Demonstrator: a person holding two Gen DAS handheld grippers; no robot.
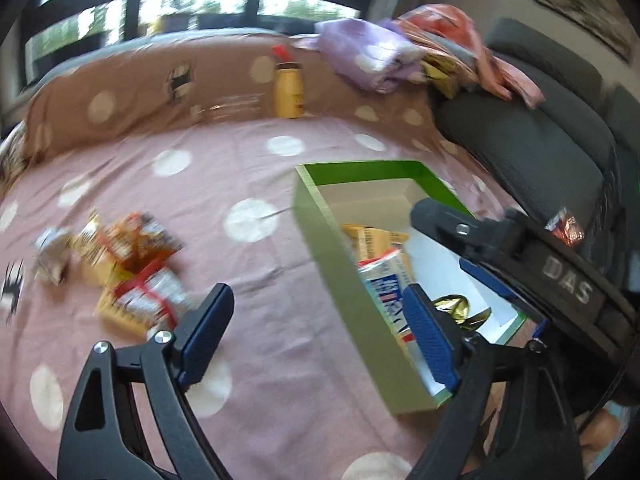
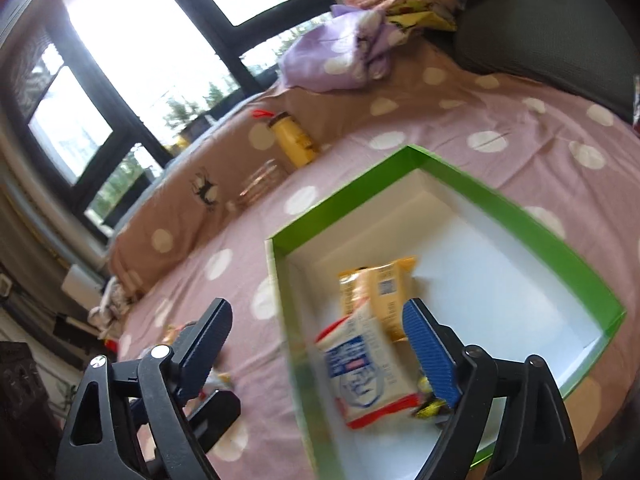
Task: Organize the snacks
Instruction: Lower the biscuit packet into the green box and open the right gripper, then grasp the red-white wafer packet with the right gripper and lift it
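A: Nearest first: what are the two grippers doing?

B: The left gripper [image 1: 318,330] has its jaws spread wide and holds nothing; they straddle the near left wall of the green box [image 1: 320,216]. The right gripper [image 2: 318,340] is also wide open and empty, hanging over the box's near end.

A: And the snacks?

B: Inside the box, at its near end, lie a white-and-blue packet [image 2: 364,364], a yellow packet [image 2: 378,292] just behind it, and a gold-foil sweet [image 1: 452,308] beside them. The far part of the box floor is bare. Left of the box, loose on the polka-dot bedsheet [image 1: 248,168], sits a pile of snack packets [image 1: 124,264] waiting to go in.

A: Farther back?

B: A yellow bottle [image 1: 287,90] stands against the brown cushion, with folded clothes [image 1: 368,54] far right.

A: What could go wrong?

B: The sheet is soft, so a finger catching the box wall could tip or slide it. The loose packets overlap; a wide grab could pinch two or crush one. The two grippers are also close together and could knock.
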